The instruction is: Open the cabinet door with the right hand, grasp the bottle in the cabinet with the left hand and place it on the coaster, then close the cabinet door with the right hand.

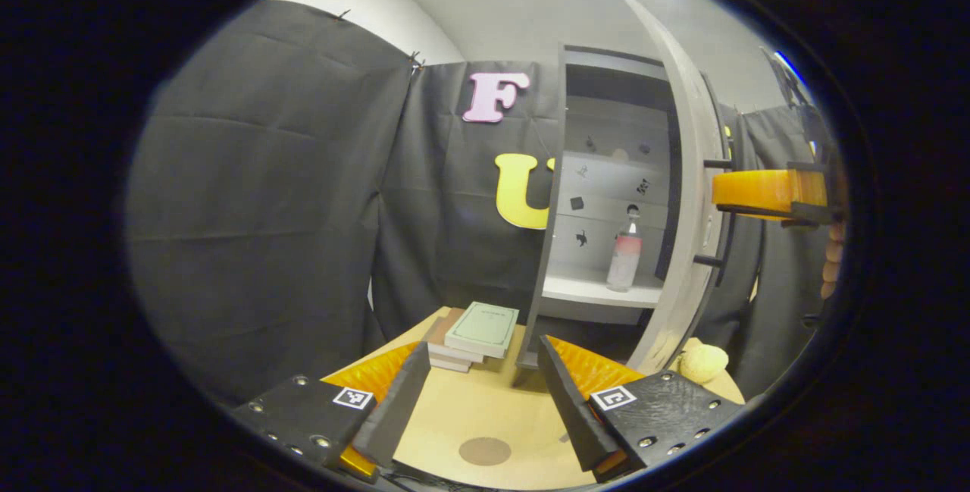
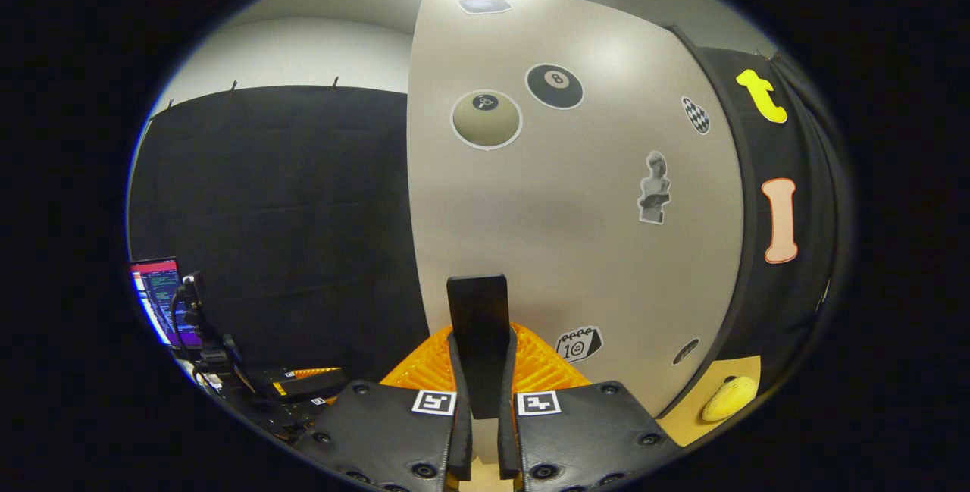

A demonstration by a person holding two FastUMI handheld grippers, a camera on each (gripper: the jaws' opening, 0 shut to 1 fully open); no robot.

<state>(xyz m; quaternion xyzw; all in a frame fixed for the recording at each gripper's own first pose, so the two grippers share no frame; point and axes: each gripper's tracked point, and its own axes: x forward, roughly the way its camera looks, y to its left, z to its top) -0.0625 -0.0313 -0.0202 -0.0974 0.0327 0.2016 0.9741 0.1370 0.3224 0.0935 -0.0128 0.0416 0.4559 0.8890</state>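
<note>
Door-opening step: the right claw is clamped on the cabinet door's handle, door swung wide, bottle upright on the cabinet shelf, so next the spread-apart left claw reaches in.

My left gripper carries two flat black plates studded with round screws, each bearing a small square black-and-white marker, over ribbed orange housing. My right gripper has matching black screwed plates, square markers and ribbed orange body.
</note>
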